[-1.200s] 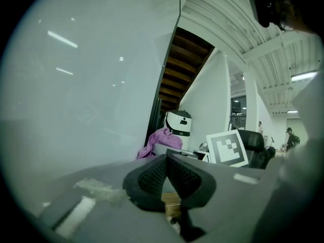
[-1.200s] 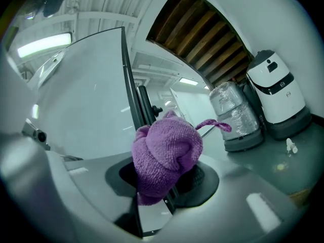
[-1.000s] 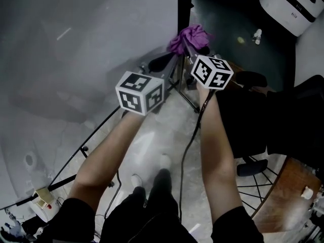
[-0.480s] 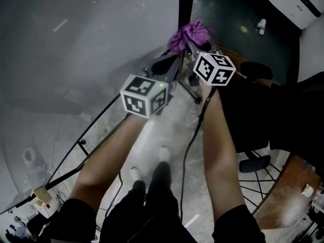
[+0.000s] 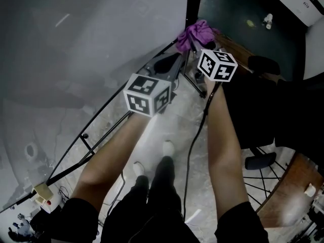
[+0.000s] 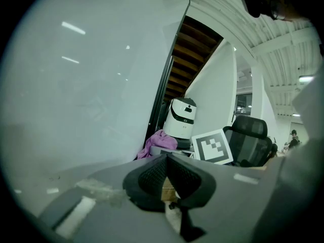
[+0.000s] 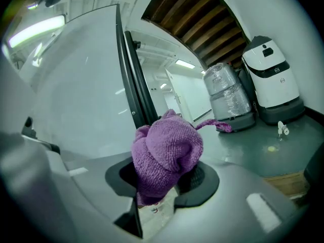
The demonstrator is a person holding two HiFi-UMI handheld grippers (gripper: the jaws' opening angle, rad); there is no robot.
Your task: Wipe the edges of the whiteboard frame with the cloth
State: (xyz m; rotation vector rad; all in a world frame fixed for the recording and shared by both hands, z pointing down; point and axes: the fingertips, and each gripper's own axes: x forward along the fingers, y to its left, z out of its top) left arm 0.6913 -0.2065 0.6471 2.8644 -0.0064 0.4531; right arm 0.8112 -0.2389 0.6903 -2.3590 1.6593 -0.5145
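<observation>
- The whiteboard (image 5: 91, 44) fills the upper left of the head view. Its dark frame (image 5: 194, 4) runs down the top centre as a vertical bar.
- The left gripper (image 6: 166, 175) has its jaws pressed together with nothing between them. It sits at centre frame, just left of the frame's lower end, and takes no part in the wiping.
- The left forearm (image 5: 114, 151) reaches from the bottom of the picture up toward centre, nearly straight. Its marker cube is tilted toward the board.
- The purple cloth (image 5: 196, 33) is bunched into a ball at upper centre, just beside the right side of the frame bar. I cannot tell from any view whether it touches the bar.
- The right gripper (image 7: 163, 182) is clamped on the cloth, and the wad bulges up over both jaws. In its own view the frame edge stands close behind the wad.
- The right forearm (image 5: 223, 135) stretches up the right half of the picture, extended further than the left.
- Judged step: the cloth is being brought to the frame's vertical side edge, low down, with the wipe about to start or just under way.
- The next move calls for pressing the wad firmly against the bar. The wad should then slide along the bar's length with a tight grip, so the cloth does not pull free.
</observation>
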